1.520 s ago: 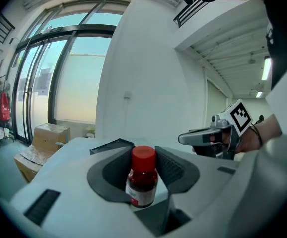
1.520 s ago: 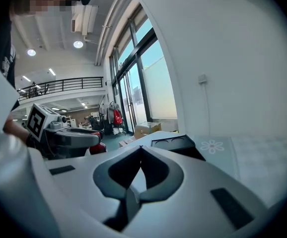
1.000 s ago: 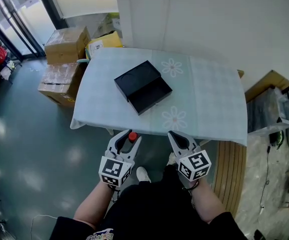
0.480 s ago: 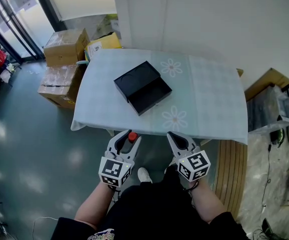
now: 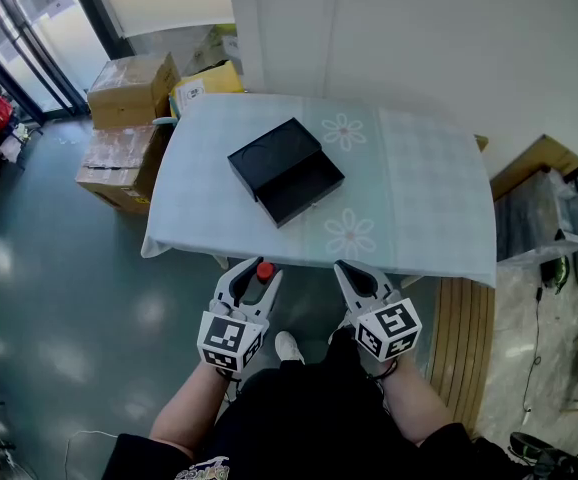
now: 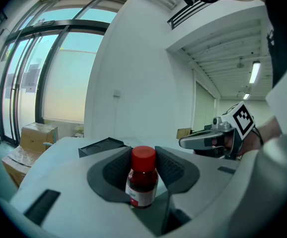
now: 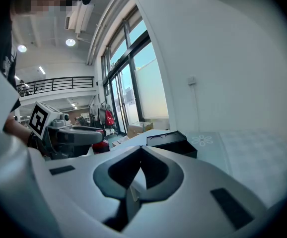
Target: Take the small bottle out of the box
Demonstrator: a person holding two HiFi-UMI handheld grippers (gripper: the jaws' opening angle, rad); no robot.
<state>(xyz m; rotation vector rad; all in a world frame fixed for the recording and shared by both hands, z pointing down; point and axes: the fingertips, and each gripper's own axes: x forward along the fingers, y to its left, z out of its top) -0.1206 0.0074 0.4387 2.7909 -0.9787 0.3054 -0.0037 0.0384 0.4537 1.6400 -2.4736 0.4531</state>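
Observation:
A small bottle [image 6: 141, 183] with dark red contents and a red cap [image 5: 265, 270] stands upright between the pads of my left gripper [image 5: 258, 274], which is shut on it. I hold it in front of the table's near edge, apart from the box. The black box [image 5: 285, 171] lies open on the pale cloth-covered table [image 5: 419, 198], its lid beside its tray; it also shows in the left gripper view [image 6: 100, 145] and the right gripper view [image 7: 171, 142]. My right gripper [image 5: 352, 271] hangs beside the left one, shut with nothing in it, jaw tips meeting [image 7: 141, 152].
Cardboard boxes [image 5: 129, 88] are stacked on the floor left of the table, with a yellow box [image 5: 209, 80] behind them. A white wall runs behind the table. A wooden platform [image 5: 459, 348] and clutter lie to the right. My shoe [image 5: 287, 348] shows below the grippers.

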